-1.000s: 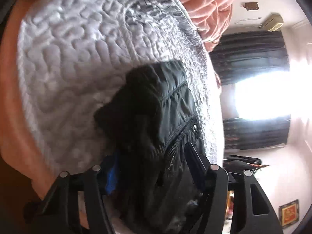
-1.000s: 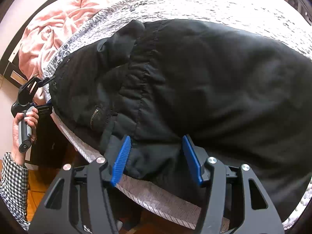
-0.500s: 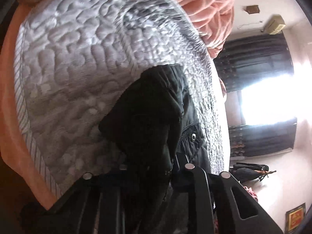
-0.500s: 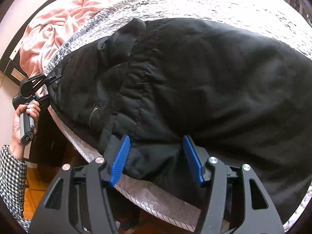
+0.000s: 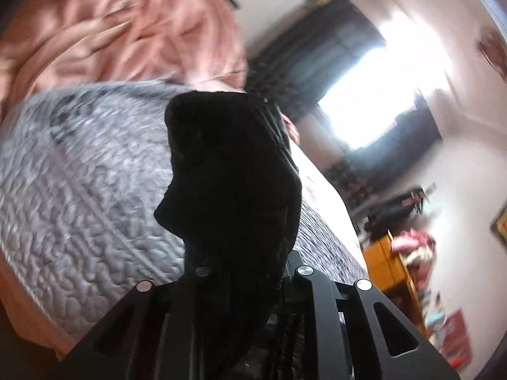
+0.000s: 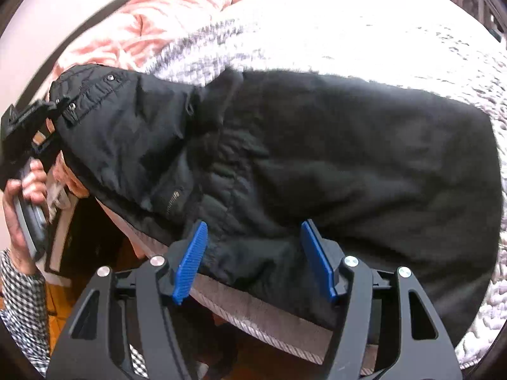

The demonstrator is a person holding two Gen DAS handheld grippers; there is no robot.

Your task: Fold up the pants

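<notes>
Left gripper (image 5: pixel 250 288) clamped tight, hand (image 6: pixel 22 196) on its handle; right gripper (image 6: pixel 253 259) opening.

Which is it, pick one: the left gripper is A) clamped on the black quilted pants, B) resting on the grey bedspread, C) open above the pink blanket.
A: the left gripper pinches a raised corner of the black quilted pants; dark fabric fills its jaws.

Window (image 5: pixel 377 85) glare overexposes; left view motion-blurred, fisheye edges warped.

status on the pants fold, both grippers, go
Left hand-held gripper shut on black pants. Right hand-held gripper opening, pants edge between its pads. Nothing in the way on the bed.
</notes>
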